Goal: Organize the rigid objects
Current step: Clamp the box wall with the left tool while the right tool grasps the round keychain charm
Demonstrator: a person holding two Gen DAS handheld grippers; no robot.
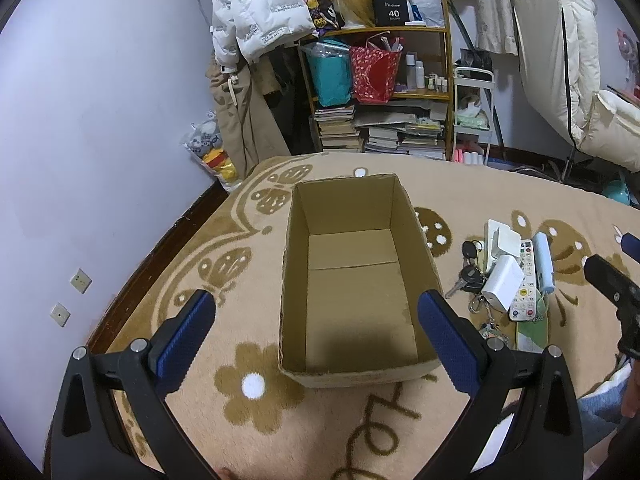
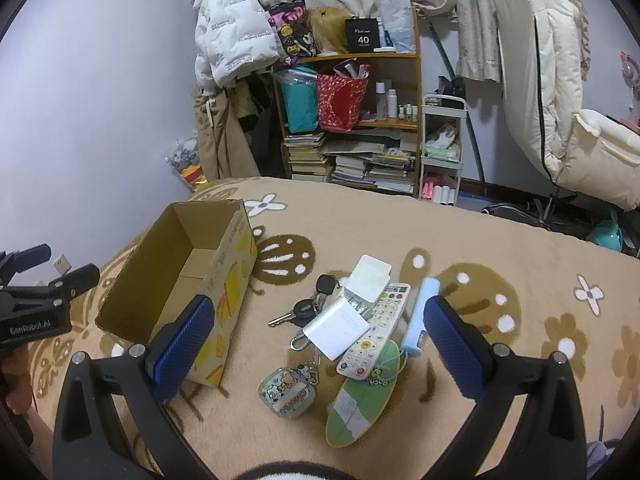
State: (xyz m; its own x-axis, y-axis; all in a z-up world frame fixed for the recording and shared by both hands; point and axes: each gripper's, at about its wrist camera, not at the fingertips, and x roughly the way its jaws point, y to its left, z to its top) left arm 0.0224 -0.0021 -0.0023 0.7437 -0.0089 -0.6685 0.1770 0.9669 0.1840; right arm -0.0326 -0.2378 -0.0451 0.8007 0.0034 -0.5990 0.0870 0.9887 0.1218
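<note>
Left gripper (image 1: 316,320) and right gripper (image 2: 320,328) gape wide.

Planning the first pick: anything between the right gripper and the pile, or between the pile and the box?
Nothing visible. The right gripper hangs open above the pile with only blanket between. The box sits open-topped and empty to the pile's left, clear blanket between them.

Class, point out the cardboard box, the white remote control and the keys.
cardboard box (image 1: 352,304): left wrist view, inside floor.
white remote control (image 2: 378,326): right wrist view, button face.
keys (image 2: 304,310): right wrist view, black key head.
</note>
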